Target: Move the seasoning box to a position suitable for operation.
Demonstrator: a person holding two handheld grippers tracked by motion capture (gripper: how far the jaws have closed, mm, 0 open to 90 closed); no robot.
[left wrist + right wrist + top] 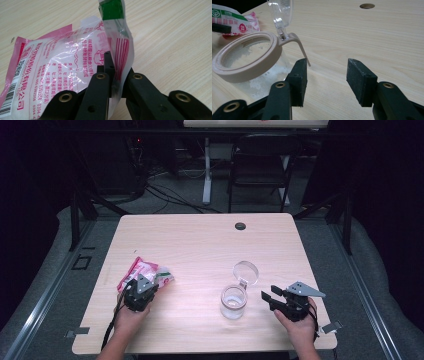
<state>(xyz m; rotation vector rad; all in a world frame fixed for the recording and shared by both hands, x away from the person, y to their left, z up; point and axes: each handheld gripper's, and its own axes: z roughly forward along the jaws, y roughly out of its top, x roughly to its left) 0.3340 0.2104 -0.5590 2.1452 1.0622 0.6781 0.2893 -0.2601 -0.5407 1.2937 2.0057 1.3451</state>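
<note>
A pink and white plastic packet [144,272] with red print lies at the table's left. My left gripper [145,287] is shut on its near corner; in the left gripper view the jaws pinch a raised fold of the packet [117,62], while the rest of it rests flat on the wood. A clear jar [233,301] with a beige rim and its hinged lid [245,271] flipped open stands right of centre, with white powder inside [244,53]. My right gripper [269,298] hovers open just right of the jar, nothing between its pads [358,80].
The wooden table [200,240] has a round cable hole [240,226] near its far edge. A black chair [260,165] and a white desk leg stand beyond the table. Metal brackets sit at the near corners.
</note>
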